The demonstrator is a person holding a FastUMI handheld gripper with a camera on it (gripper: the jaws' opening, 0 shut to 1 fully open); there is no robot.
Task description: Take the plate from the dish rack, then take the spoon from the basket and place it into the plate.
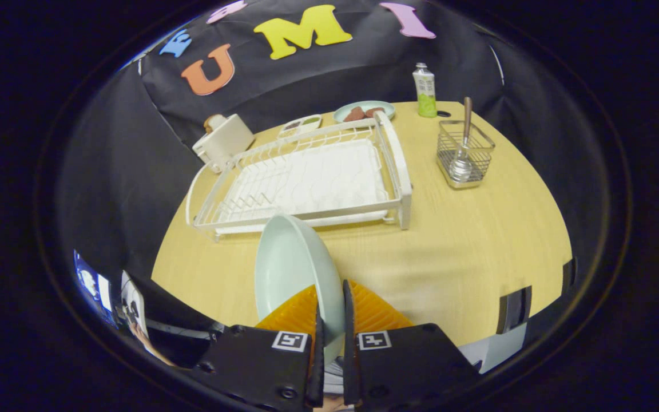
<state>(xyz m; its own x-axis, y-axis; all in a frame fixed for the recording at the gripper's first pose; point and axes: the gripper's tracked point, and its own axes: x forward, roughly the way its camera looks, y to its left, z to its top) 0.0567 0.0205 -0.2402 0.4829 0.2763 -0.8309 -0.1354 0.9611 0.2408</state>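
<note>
Plate (292, 269): out of dish rack (306, 177), clamped on edge between gripper (329, 320) jaws.
Spoon (464, 143): untouched in basket (465, 154).

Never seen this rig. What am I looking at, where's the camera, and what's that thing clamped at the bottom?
There is no robot arm here. A person holds a two-finger claw in a hand, and a fisheye camera riding on it looks forward along the fingers, hence the round, bent picture. The claw is shut on a pale plate, held on edge between the fingers, already out of the white dish rack just beyond it on the wooden table. To the right of the rack stands a wire basket with a spoon upright in it. Behind the rack are a second plate with food, a small tray, a bottle and a white appliance.
</note>
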